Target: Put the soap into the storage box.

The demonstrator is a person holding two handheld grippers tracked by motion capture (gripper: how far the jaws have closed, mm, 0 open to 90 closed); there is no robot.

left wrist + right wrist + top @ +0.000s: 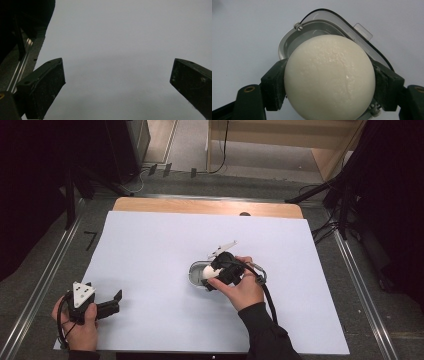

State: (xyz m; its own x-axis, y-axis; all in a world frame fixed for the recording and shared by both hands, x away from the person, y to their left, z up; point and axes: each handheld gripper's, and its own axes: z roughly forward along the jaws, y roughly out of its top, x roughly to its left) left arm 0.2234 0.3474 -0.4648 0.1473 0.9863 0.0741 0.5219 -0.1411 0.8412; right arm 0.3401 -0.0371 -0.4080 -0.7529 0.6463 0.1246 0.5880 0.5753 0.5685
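A smooth white egg-shaped ball [329,77] sits between the two black jaws of my right gripper [329,85], which is shut on it; the pads press on both its sides. Just behind and below it lies a small clear plastic container [312,30] with a rounded rim and a tab. From above, the right gripper [212,274] holds the white ball [208,272] over the container [196,272] near the middle of the white sheet. My left gripper [116,301] rests at the near left of the sheet, held in a hand, its jaws wide apart over bare white surface [117,75].
A white sheet [150,250] covers most of the wooden table [200,206]. Metal rails [50,270] run along both sides, and the left rail [20,67] shows beside the left gripper. Dark stands and cables stand beyond the table's far corners.
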